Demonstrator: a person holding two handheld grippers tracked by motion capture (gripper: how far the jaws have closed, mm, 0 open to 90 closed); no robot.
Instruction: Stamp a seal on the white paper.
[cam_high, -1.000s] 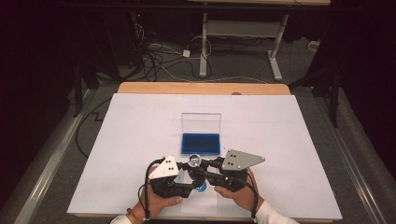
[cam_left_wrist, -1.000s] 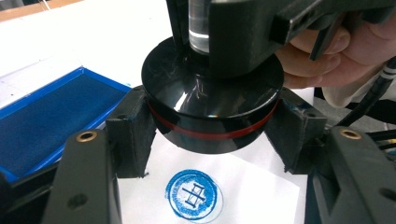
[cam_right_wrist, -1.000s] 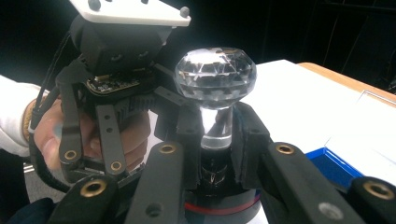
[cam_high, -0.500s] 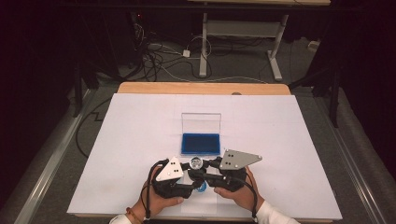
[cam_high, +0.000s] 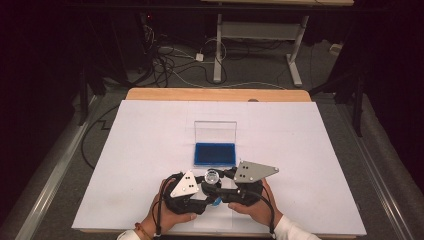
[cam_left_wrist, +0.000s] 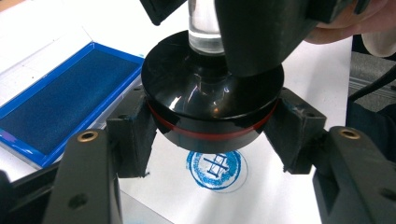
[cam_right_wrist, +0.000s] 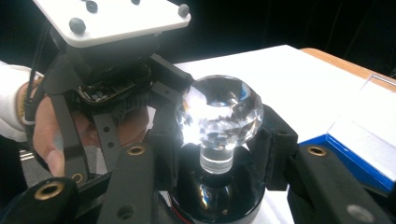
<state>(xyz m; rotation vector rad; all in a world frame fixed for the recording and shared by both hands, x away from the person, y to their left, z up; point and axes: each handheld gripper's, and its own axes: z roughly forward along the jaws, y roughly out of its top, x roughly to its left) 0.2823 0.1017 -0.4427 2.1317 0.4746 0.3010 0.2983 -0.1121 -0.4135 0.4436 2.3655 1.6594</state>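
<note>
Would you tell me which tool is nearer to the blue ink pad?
Right, narrowly. The right tool sits just below the ink pad's near edge, around the stamp's crystal knob. The left tool grips the stamp's black base lower left.

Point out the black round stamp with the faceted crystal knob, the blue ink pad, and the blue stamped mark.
Black round stamp (cam_left_wrist: 212, 109), left gripper view, glossy base.
Blue ink pad (cam_high: 215, 153), high view, pad centre.
Blue stamped mark (cam_left_wrist: 216, 169), left gripper view, imprint centre.
</note>
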